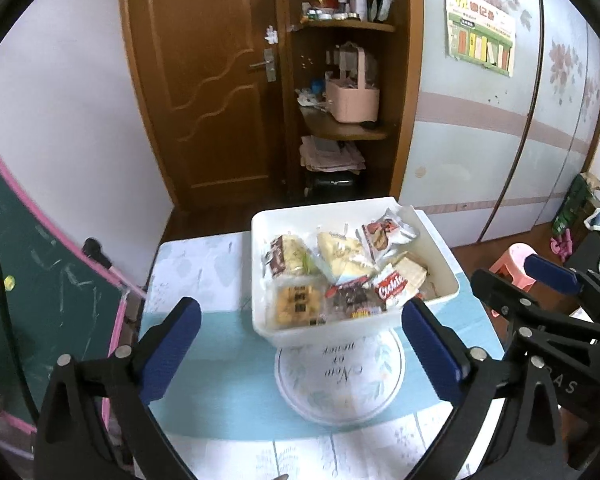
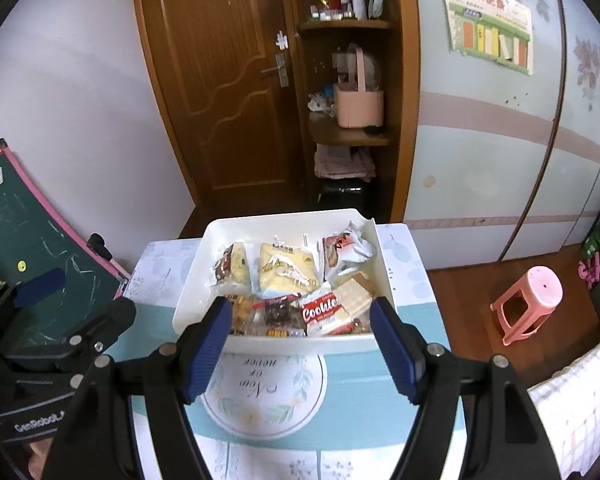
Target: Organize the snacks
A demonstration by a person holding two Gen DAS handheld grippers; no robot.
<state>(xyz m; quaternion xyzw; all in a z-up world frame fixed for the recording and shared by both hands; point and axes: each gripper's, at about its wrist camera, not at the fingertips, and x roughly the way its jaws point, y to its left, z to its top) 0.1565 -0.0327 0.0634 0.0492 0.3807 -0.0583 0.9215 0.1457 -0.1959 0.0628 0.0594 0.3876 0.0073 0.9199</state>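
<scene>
A white bin [image 1: 324, 332] stands on the small table, holding several wrapped snacks: a red Cookie packet [image 1: 392, 290], a yellow packet [image 1: 340, 256] and a brown-and-white bag [image 1: 384, 234]. My left gripper [image 1: 301, 305] hovers in front of the bin with its jaws wide apart and nothing between the blue pads. In the right wrist view the same bin [image 2: 284, 216] lies just beyond my right gripper [image 2: 301, 302], which is open and holds nothing. The Cookie packet [image 2: 320, 312] shows between its fingertips, down inside the bin. Each gripper appears at the edge of the other's view.
The table carries a pale blue cloth with a round printed motif [image 1: 340, 380]. A green chalkboard [image 1: 40, 300] leans at the left. A pink stool [image 2: 528, 300] stands on the floor at the right. Behind are a wooden door, a shelf with a pink basket [image 1: 352, 100] and wardrobe doors.
</scene>
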